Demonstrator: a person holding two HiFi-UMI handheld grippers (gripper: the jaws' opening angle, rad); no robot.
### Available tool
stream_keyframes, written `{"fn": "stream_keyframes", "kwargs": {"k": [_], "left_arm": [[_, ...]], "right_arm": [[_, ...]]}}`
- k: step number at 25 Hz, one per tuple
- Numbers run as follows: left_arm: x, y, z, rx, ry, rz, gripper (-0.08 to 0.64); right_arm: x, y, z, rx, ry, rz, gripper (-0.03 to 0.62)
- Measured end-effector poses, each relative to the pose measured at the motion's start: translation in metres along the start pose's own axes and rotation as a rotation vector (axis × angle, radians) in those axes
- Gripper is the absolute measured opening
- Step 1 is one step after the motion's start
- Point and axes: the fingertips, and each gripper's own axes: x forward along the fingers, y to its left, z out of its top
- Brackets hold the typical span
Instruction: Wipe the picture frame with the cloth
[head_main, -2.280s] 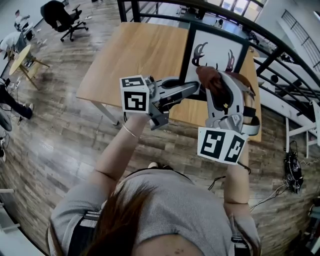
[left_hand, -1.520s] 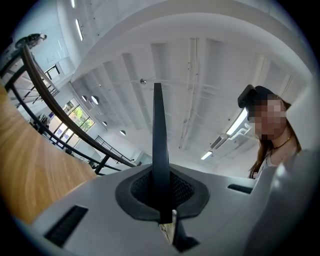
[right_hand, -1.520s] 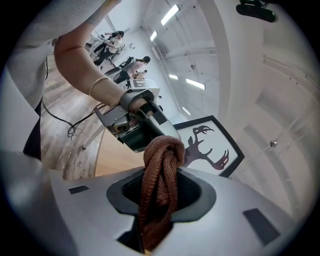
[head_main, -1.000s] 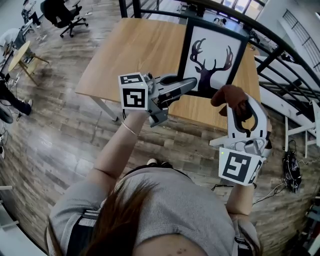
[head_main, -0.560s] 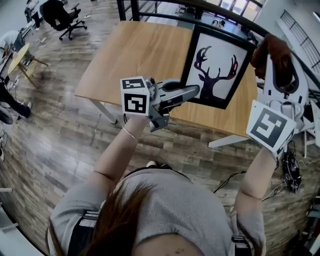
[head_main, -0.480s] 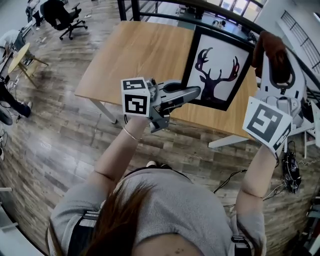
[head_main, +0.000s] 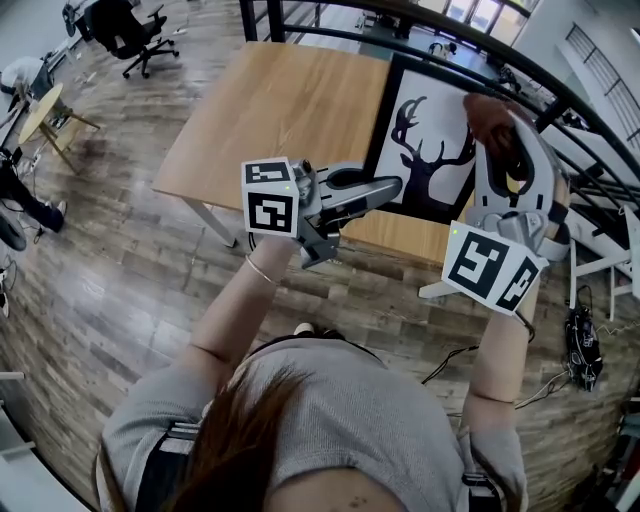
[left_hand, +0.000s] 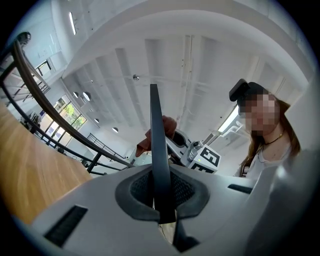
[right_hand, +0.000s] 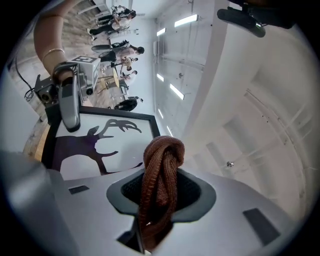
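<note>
A black picture frame (head_main: 432, 140) with a dark deer print on white stands tilted over the right part of the wooden table (head_main: 270, 110). My left gripper (head_main: 392, 187) is shut on its left edge, which shows as a thin dark blade (left_hand: 156, 150) between the jaws. My right gripper (head_main: 497, 140) is shut on a bunched brown cloth (head_main: 492, 118) and hangs in front of the frame's right side. In the right gripper view the cloth (right_hand: 160, 180) stands rolled up between the jaws, with the deer print (right_hand: 100, 145) and the left gripper (right_hand: 70, 105) beyond it.
A black railing (head_main: 330, 12) runs behind the table. An office chair (head_main: 125, 30) stands at the far left on the plank floor, and a white stand (head_main: 600, 262) and cables lie to the right. Several people are visible far off in the right gripper view.
The right gripper with the cloth swung from low right up past the frame's right edge, then back left in front of the print. The left gripper kept its hold; the frame tilted slightly.
</note>
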Motion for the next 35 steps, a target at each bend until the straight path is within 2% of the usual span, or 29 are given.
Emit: {"fn": "stream_keyframes", "kwargs": {"k": [5,14,24,35], "left_arm": [[0.000,0.001,0.000,-0.005,-0.011,-0.005,0.017],[0.001,0.001,0.001,-0.042,-0.059,-0.008,0.017],[0.001,0.003,0.000,-0.032,-0.074,0.010,0.017],[0.000,0.005,-0.001,-0.057,-0.092,0.019,0.017]], "right_arm": [[-0.008,0.014,-0.002,0.026,-0.001,0.029,0.133],[-0.036,0.049,-0.008,0.072,-0.001,0.133,0.133],[-0.065,0.092,-0.021,0.151,0.014,0.229,0.133],[-0.087,0.115,-0.029,0.224,0.042,0.299,0.133]]}}
